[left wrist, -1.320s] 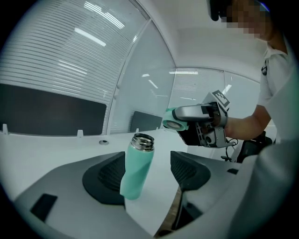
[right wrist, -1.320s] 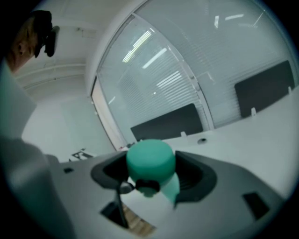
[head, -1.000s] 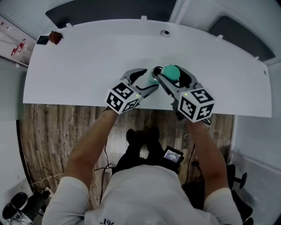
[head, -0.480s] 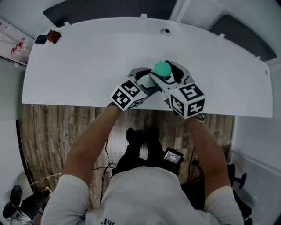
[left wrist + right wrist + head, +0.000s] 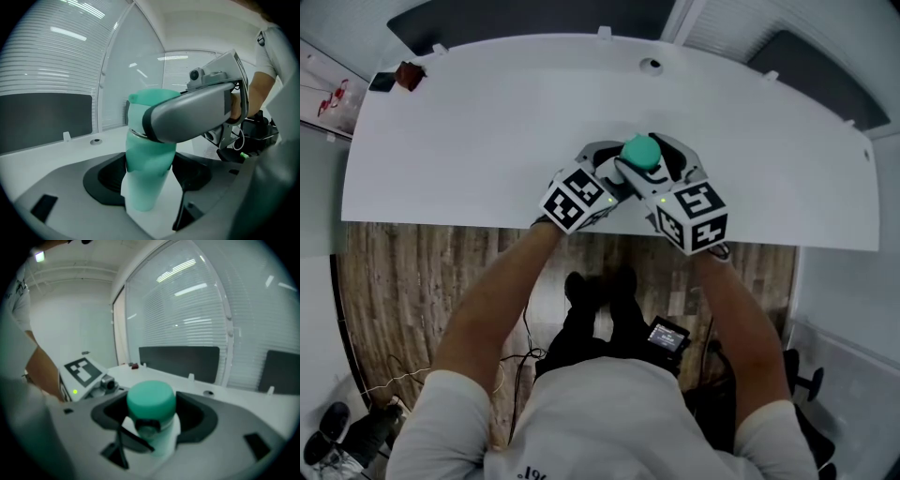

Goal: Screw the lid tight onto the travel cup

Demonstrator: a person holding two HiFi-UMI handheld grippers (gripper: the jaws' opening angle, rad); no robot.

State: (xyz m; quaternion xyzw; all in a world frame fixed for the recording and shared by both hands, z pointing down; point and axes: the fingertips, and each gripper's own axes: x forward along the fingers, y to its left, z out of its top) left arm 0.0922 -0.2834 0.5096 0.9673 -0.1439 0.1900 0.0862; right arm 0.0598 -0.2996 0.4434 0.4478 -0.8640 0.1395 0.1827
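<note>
The teal travel cup (image 5: pixel 144 180) stands upright on the white table (image 5: pixel 487 131), gripped by the body between the jaws of my left gripper (image 5: pixel 147 190). Its teal lid (image 5: pixel 151 401) sits on top of the cup, with my right gripper (image 5: pixel 152 425) shut on it. From the head view the lid (image 5: pixel 640 151) shows between the left gripper (image 5: pixel 614 172) and the right gripper (image 5: pixel 654 161), which meet at the cup near the table's front edge. The right gripper's grey jaw crosses the cup's top in the left gripper view and hides the joint between lid and cup.
A small dark and red object (image 5: pixel 401 76) lies at the table's far left corner. A round cable hole (image 5: pixel 652 66) sits near the far edge. Dark panels stand behind the table, and its front edge lies just under the grippers.
The right gripper carried the lid left and over the cup. The left gripper, open beside the cup a second ago, now holds its body. Both grippers have drawn close together.
</note>
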